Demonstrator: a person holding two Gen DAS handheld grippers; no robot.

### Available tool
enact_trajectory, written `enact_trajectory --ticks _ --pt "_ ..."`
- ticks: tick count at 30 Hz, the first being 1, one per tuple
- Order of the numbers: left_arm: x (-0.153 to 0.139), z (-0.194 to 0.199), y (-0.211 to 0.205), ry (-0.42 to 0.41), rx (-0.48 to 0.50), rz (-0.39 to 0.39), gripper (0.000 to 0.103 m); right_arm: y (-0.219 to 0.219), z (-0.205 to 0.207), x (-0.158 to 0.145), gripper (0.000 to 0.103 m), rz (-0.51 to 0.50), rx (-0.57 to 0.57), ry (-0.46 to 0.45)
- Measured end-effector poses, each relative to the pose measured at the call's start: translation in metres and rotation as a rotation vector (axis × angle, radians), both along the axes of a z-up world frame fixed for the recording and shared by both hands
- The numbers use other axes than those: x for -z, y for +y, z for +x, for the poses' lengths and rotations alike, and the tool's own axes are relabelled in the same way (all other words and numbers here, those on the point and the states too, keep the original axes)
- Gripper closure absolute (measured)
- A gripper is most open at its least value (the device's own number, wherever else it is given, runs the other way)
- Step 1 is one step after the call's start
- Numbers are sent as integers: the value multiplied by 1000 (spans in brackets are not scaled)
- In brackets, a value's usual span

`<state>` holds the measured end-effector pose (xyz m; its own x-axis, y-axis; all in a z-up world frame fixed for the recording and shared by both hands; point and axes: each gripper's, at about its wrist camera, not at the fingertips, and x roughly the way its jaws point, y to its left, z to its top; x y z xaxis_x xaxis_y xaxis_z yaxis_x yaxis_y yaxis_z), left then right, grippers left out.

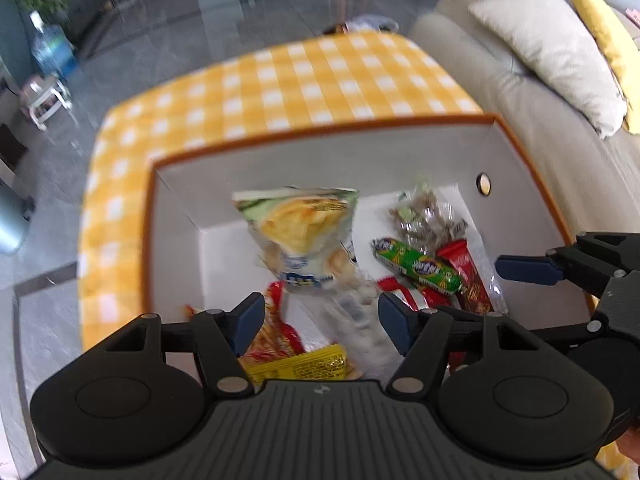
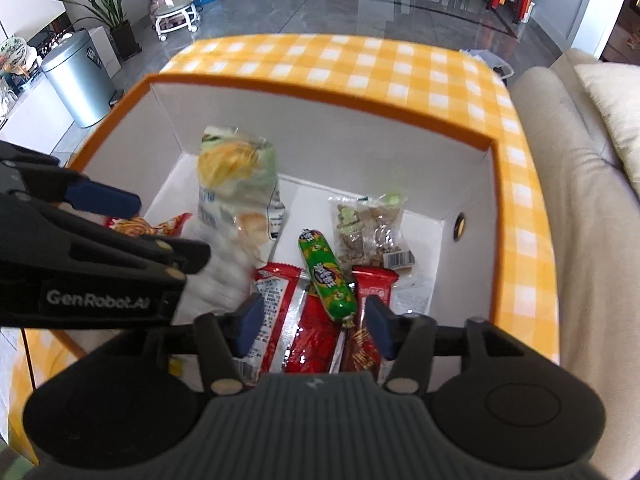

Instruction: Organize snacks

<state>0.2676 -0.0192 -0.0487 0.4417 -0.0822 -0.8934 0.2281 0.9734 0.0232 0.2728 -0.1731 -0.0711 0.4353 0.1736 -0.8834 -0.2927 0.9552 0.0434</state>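
A blurred chip bag (image 1: 298, 236) is seen tilted inside the orange-rimmed box (image 2: 320, 84), apparently unsupported; it may come to rest on end against the back wall or across the packets below, and room in the box would then be lost. The green sausage stick (image 2: 327, 276) lies across the red wrappers (image 2: 280, 308) and may roll off them if the box is knocked by either tool. Both tools are crowded over the same corner (contact between them is a risk on withdrawal).

The left gripper (image 1: 320, 316) is held wide apart with nothing pressed between its blue pads; only the blurred bag and a yellow packet (image 1: 300, 364) are seen beyond it. The right gripper (image 2: 312, 324) is parted about halfway and grips nothing; the sausage stick and red wrappers lie below the gap, untouched. All snacks in view are in the box on the yellow checked cloth (image 1: 280, 92)
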Motion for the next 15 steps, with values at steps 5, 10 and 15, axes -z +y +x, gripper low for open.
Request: enact_trajectory --ticks 5,10,15 --pt "-32 -22 5 -96 -23 1 26 -2 -15 -25 44 11 14 -43" --pt "-66 -51 11 -206 -59 -6 27 -7 -34 -55 40 36 46 -99" --pt "-97 -83 15 -333 -83 -10 26 -15 -62 -88 36 70 84 -177"
